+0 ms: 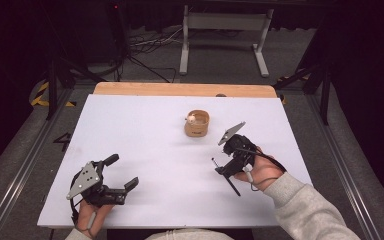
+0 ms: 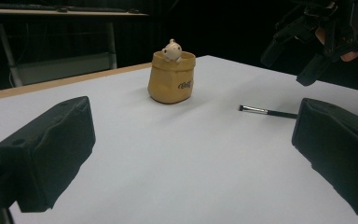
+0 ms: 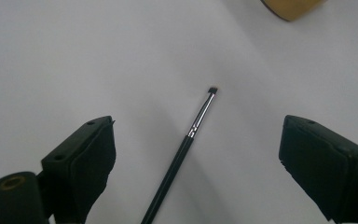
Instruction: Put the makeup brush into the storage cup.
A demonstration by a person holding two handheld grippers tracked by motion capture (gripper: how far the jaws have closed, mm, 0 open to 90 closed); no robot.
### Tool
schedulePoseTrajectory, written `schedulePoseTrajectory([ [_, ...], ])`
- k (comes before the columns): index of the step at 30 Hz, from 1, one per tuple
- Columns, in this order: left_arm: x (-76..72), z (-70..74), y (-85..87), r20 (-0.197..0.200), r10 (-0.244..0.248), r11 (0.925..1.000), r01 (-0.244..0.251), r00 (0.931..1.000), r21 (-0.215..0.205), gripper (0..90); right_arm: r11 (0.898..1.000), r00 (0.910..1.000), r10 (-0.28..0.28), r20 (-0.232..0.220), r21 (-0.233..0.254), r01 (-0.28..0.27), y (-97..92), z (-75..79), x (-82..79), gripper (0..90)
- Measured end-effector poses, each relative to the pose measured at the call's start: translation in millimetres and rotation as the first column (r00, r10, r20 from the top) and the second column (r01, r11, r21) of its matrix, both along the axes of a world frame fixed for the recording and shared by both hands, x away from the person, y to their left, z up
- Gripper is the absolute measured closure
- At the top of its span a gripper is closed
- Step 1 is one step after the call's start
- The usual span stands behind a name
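Observation:
A thin black brush with a silver ferrule lies on the white table at the right. My right gripper hovers over it, jaws open and pointing down. In the right gripper view the brush lies on the table between the two jaws, touching neither. A tan pouch with a small pale toy figure in it stands upright behind the middle of the table. My left gripper rests at the front left, open and holding nothing. Its view takes in the pouch, the brush and the right gripper.
A wooden strip runs along the table's far edge. Beyond it, on the floor, stand a white frame and loose cables. Metal rails flank the table.

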State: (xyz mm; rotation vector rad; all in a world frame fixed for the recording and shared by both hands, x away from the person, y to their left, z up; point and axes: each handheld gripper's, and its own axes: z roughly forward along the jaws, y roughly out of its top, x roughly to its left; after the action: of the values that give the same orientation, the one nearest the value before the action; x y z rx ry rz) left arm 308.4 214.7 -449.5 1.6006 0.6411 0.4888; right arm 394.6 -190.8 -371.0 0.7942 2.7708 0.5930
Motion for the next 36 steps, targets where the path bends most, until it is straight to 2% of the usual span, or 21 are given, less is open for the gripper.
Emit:
schedulePoseTrajectory([
  [2,0.3,-0.2,-0.2,0.000,0.001,1.0000,-0.001,1.0000,-0.001,0.1,1.000,1.0000,0.003,-0.003,-0.006,-0.003,0.5,0.2,0.3,11.5],
  [8,0.3,-0.4,0.4,-0.002,0.002,1.0000,-0.002,1.0000,-0.001,0.1,0.998,0.9985,-0.002,-0.055,-0.067,-0.002,5.0,-3.3,4.0,11.4],
  [12,0.5,-0.5,0.4,-0.003,0.001,1.0000,-0.001,1.0000,-0.002,0.1,0.997,0.9966,-0.014,-0.081,-0.073,0.008,6.5,-8.0,5.7,12.7],
  [16,0.6,-0.4,0.3,-0.003,0.001,1.0000,-0.001,1.0000,-0.001,0.1,0.996,0.9949,-0.037,-0.093,-0.085,0.029,7.7,-12.5,7.5,17.6],
  [19,0.5,-0.5,0.1,-0.003,0.002,1.0000,-0.002,1.0000,-0.002,0.1,0.994,0.9921,-0.061,-0.110,-0.097,0.051,9.0,-16.8,8.7,25.2],
  [28,0.5,-0.4,0.2,-0.002,0.004,1.0000,-0.004,1.0000,0.001,0.1,0.991,0.9870,-0.068,-0.145,-0.123,0.050,11.8,-28.2,10.1,31.2],
  [36,0.5,-0.5,-0.3,-0.002,0.004,1.0000,-0.004,1.0000,0.000,0.2,0.987,0.9834,-0.073,-0.166,-0.154,0.047,16.0,-38.4,11.7,45.9],
])
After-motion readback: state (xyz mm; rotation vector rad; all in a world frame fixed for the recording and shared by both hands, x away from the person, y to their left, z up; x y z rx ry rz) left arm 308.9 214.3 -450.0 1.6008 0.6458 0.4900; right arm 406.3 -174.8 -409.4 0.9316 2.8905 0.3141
